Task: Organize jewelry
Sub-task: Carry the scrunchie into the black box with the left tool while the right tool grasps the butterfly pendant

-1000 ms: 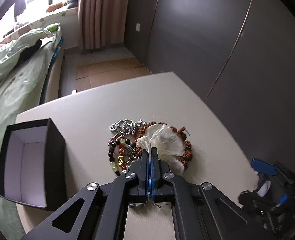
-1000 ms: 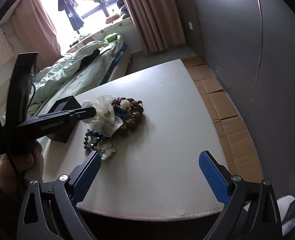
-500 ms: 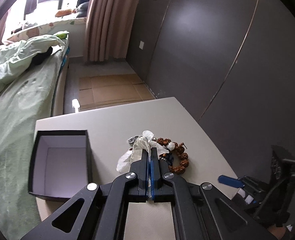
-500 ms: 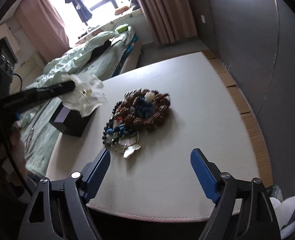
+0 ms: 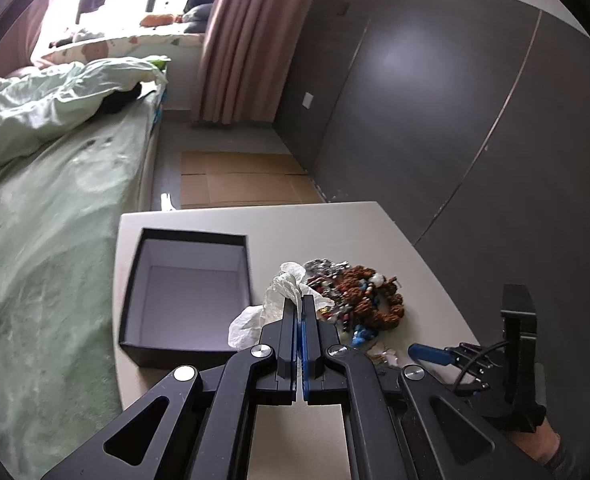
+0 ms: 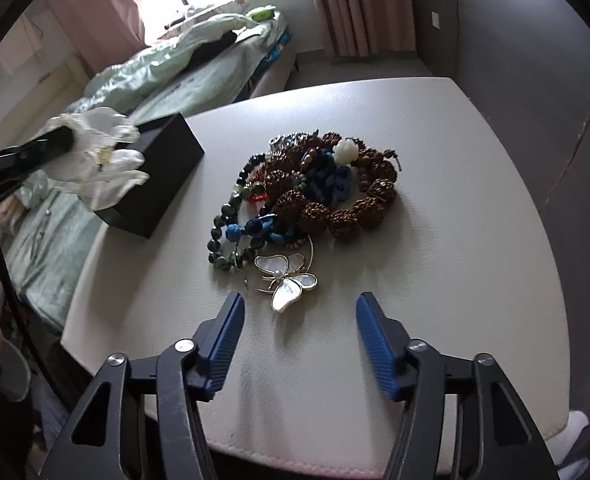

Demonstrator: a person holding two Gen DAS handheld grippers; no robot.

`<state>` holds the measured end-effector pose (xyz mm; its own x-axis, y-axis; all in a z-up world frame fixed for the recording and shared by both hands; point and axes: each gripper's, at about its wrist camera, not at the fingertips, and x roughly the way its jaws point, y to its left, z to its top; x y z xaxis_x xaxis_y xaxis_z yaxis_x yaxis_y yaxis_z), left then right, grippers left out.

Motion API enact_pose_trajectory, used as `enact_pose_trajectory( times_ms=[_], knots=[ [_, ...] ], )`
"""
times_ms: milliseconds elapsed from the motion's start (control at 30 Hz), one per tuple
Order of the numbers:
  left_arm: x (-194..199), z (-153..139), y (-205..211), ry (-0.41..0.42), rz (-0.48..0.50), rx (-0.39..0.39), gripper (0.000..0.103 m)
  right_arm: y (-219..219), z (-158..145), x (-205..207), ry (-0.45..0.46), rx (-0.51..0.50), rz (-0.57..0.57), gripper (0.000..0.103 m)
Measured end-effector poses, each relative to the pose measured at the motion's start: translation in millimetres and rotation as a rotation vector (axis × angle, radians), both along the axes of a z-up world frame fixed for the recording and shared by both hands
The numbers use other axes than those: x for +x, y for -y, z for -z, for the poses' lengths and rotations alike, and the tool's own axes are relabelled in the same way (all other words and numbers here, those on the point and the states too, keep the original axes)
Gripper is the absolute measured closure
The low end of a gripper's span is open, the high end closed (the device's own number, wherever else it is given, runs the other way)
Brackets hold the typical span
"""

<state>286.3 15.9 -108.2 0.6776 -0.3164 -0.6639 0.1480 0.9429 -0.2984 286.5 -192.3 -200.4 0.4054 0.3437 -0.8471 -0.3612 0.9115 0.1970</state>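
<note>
Carrying a crumpled white translucent pouch (image 5: 285, 294) in clenched jaws, the left gripper (image 5: 299, 300) has lifted it clear of the heap of tangled bead bracelets and necklaces (image 6: 315, 188), where it lay a second ago, and brought it towards the open black cardboard box with a pale lining (image 5: 187, 280). From the right wrist view the pouch (image 6: 99, 156) hangs in the air in front of the box (image 6: 157, 176), not yet inside it.

The right gripper (image 6: 299, 316) has come down close to the pale surface (image 6: 455, 240) and its jaws have just been closing from wide to roughly half apart. Nothing is between them; the gold-rimmed mother-of-pearl butterfly pendant (image 6: 287, 280) lies just ahead of the blue pads (image 6: 225, 334), untouched.

Assessment: one item is removed from the heap and is in transit to the box, which appears empty in the left wrist view. The remaining jewellery sits in a single pile at mid-surface, beside the box. The butterfly pendant is the likely next pick. Its thin wire loop runs under the dark green beads (image 6: 231, 216), so snagging is a risk.
</note>
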Motion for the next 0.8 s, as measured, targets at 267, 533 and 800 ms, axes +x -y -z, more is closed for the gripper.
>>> enact_pose_trajectory(
  times_ms=[267,533,800],
  knots=[
    [-7.3,11.3,-18.2,-0.021,-0.033,-0.032,0.103,-11.8,2.6,9.6,0.033,-0.092,-0.049,0.074],
    [-16.2,9.2,-35.4,-0.011,-0.066,-0.056,0.103,-3.5,-0.5,11.0,0.012,-0.055,-0.077,0.083],
    [-17.5,-1.2,-53.8,0.017,-0.098,-0.046,0.103,3.3,-18.1,3.2,0.030,-0.014,-0.067,0.083]
  ],
)
